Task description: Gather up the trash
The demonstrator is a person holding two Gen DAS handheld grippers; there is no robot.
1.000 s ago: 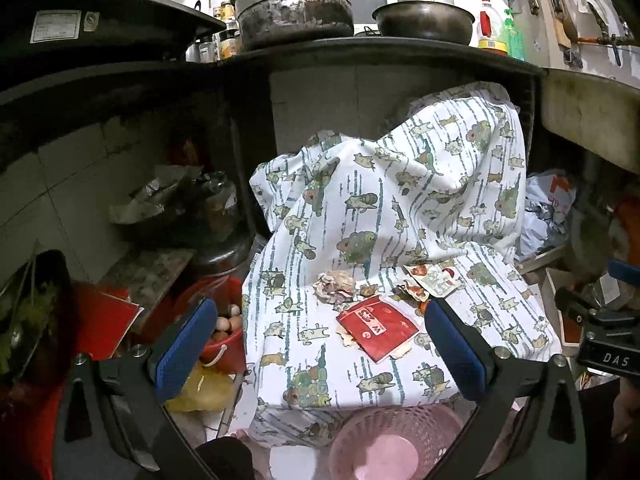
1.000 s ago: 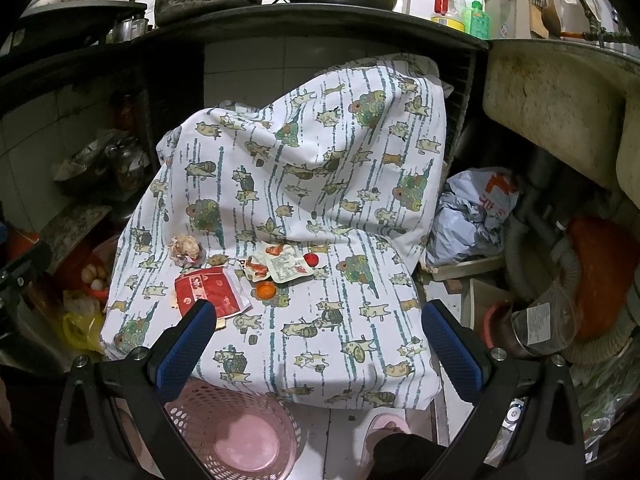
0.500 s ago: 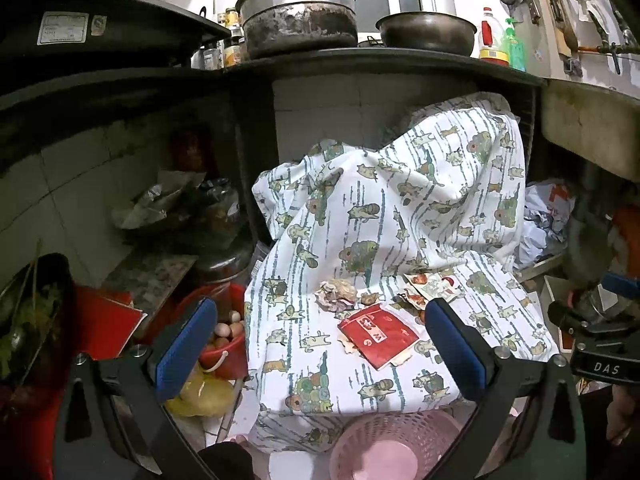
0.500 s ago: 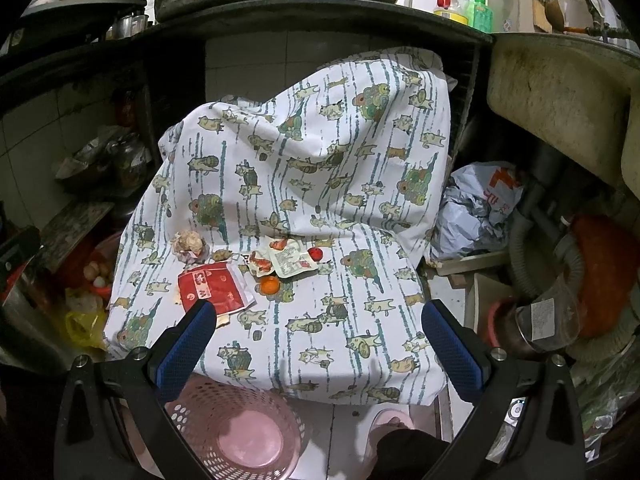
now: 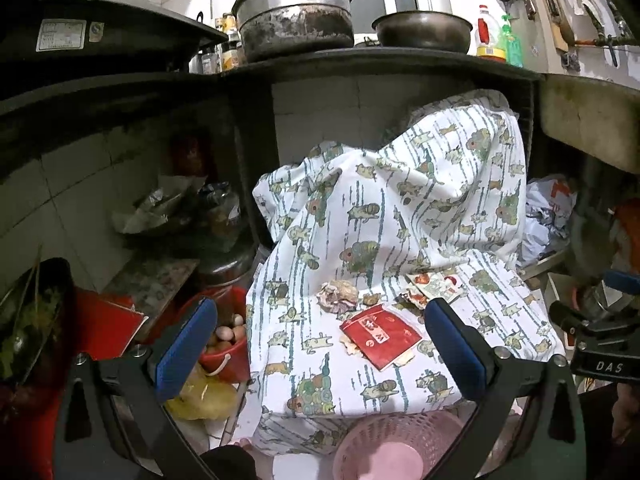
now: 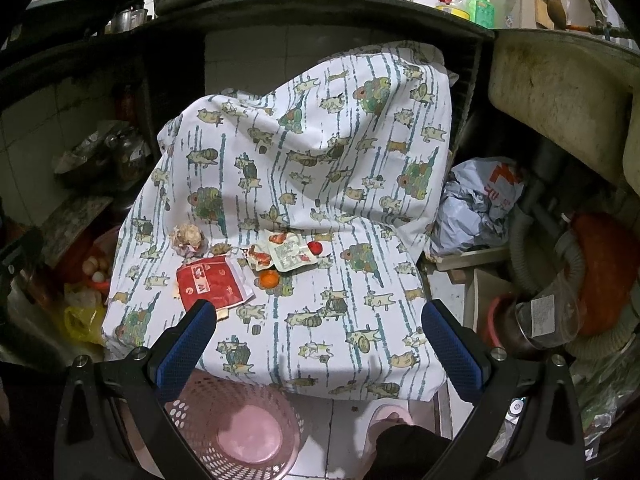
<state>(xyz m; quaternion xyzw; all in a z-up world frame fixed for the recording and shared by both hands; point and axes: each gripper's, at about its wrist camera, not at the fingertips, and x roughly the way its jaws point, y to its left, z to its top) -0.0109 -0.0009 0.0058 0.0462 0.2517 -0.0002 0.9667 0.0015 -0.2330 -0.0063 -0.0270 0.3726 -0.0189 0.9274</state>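
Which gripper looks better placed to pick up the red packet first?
Probably left: the red packet lies between the open left gripper's fingers, while it sits off to the left of the open right gripper.

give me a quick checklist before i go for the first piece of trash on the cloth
1. Left gripper jaws open, nothing held: ok.
2. Right gripper jaws open, nothing held: ok.
3. Red packet flat on the patterned cloth, nothing on top of it: ok.
4. Pink basket upright on the floor below the cloth's front edge, mouth open: ok.
5. Orange ball may roll if bumped: cannot tell.
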